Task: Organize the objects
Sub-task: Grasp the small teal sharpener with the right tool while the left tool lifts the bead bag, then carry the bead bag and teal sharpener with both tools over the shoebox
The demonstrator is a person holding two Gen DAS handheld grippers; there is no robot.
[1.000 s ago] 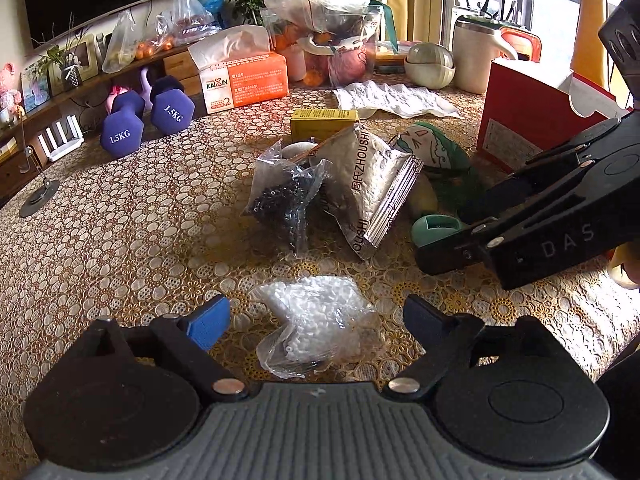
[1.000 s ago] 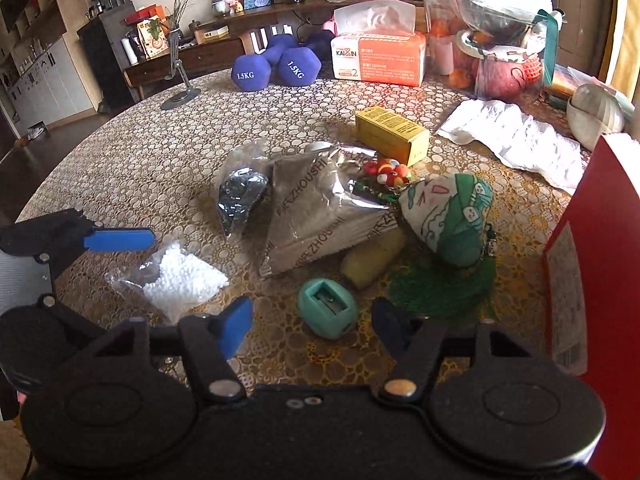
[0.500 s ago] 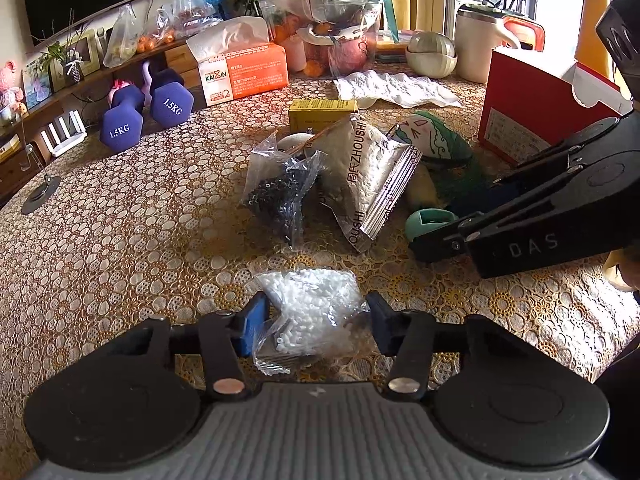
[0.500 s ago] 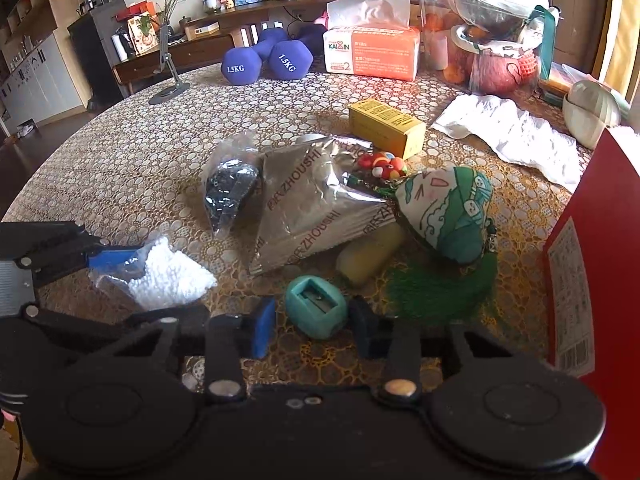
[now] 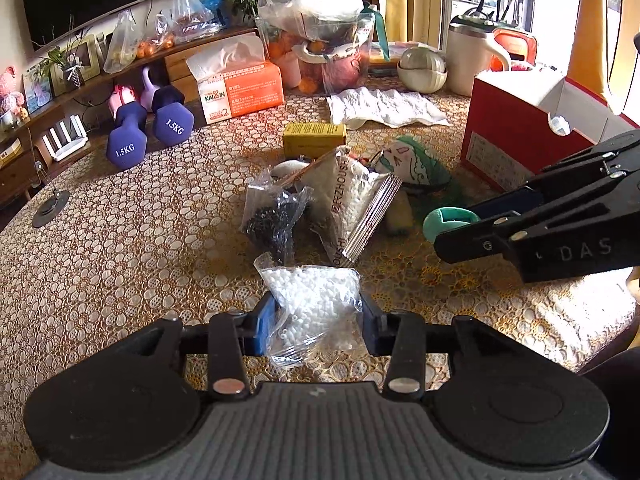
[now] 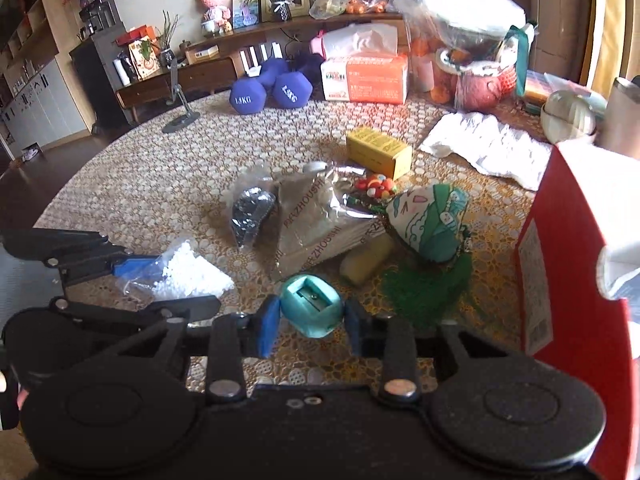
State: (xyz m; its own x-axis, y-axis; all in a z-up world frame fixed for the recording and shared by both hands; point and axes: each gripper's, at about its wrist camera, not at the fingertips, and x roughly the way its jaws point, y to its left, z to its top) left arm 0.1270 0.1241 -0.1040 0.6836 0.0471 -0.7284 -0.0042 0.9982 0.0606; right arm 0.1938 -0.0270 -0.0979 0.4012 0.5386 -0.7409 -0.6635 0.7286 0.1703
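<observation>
Red box (image 6: pixel 580 276) stands at the table's right edge, nearest the right claw (image 6: pixel 312 320) clamped on the sharpener (image 6: pixel 312 310); left claw (image 5: pixel 316 322) pinches the bead bag (image 5: pixel 316 304).

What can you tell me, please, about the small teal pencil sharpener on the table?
The teal pencil sharpener is a small rounded plastic body with a rectangular recess on top holding a metal blade and screw. It sits between the blue-padded fingers of the right hand-held gripper, which are closed against its two sides. Whether it is off the lace-patterned tablecloth cannot be told. A yellowish oblong object and a silver packet lie just beyond it.
</observation>
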